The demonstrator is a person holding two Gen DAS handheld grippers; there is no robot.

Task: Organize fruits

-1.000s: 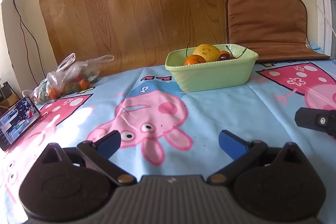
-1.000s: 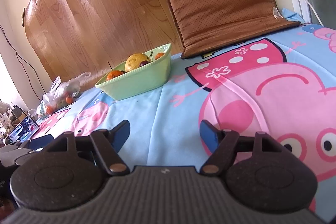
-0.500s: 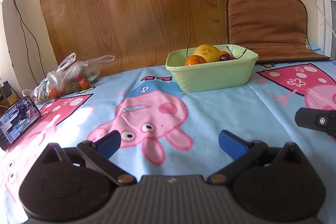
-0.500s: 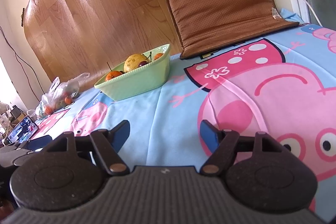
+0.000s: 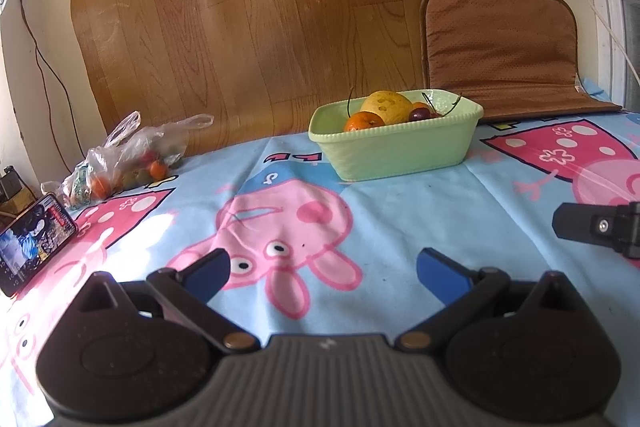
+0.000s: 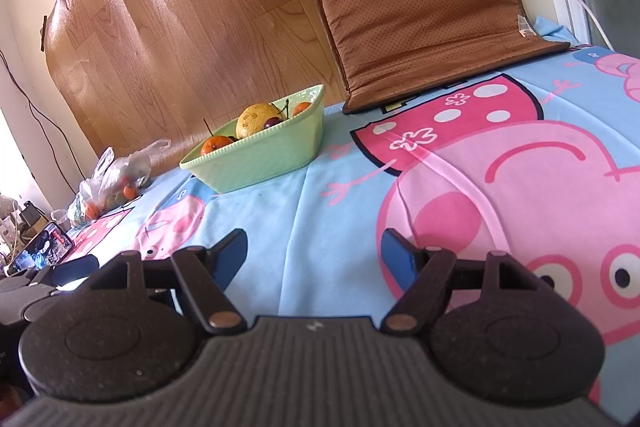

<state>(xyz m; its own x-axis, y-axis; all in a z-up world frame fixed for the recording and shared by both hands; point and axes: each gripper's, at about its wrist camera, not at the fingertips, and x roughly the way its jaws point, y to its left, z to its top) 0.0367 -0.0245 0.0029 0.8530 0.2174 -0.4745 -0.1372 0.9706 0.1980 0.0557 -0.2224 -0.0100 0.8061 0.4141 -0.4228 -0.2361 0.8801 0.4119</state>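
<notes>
A pale green bowl (image 5: pixel 400 151) stands on the cartoon-print cloth toward the back. It holds a yellow pear (image 5: pixel 386 106), an orange (image 5: pixel 363 121) and dark cherries (image 5: pixel 420 114). The bowl also shows in the right wrist view (image 6: pixel 260 157). My left gripper (image 5: pixel 322 269) is open and empty, low over the cloth, well short of the bowl. My right gripper (image 6: pixel 314 253) is open and empty, low over the cloth to the bowl's right. A part of the right gripper shows at the right edge of the left wrist view (image 5: pixel 600 227).
A clear plastic bag (image 5: pixel 124 157) with small fruits lies at the back left. A phone (image 5: pixel 32 245) with a lit screen leans at the left edge. A brown cushion (image 5: pixel 504 51) and a wood-grain sheet (image 5: pixel 248 19) lean on the back wall.
The right gripper has shifted slightly, so the bowl sits a little further left in its view. The left gripper has not visibly moved.
</notes>
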